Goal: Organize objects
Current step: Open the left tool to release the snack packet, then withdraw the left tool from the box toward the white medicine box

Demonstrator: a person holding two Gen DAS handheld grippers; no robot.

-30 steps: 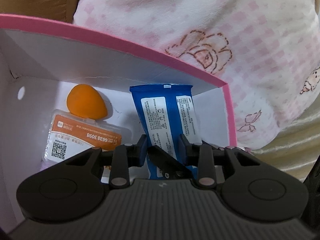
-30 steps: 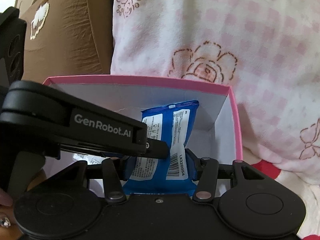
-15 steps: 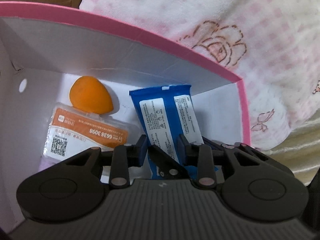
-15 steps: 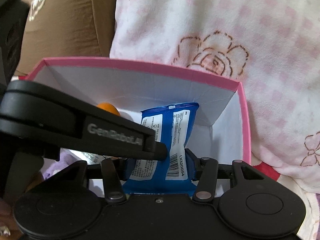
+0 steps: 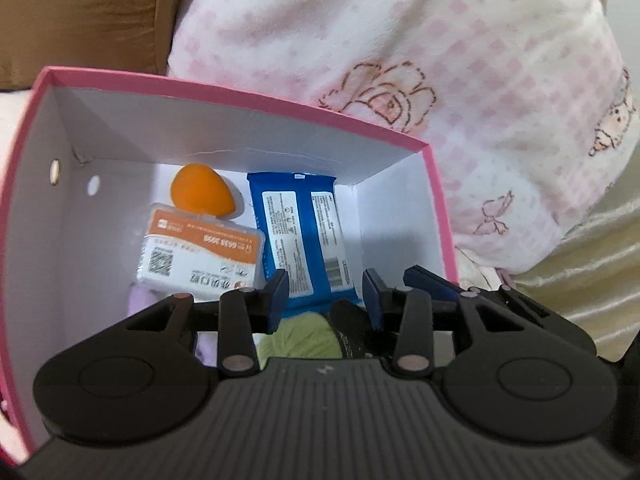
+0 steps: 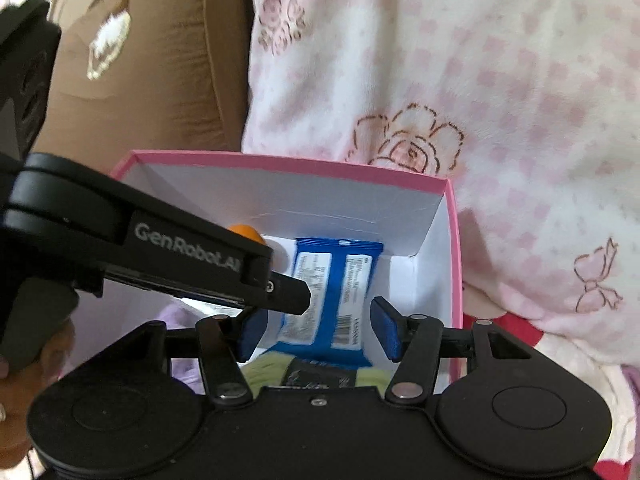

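Pink box: blue packet flat on floor beside orange-labelled case, orange egg-shaped sponge. Left tool, right tool: both spread wide, holding nothing, above the packet.

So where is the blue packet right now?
The blue packet lies flat on the floor of the pink box, right of the orange egg-shaped sponge and white-and-orange pack, in both wrist views.

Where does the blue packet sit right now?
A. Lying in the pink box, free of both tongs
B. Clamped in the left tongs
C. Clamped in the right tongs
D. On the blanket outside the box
A: the blue packet lies flat in the pink box, while the right tongs and left tongs both stand open above it.
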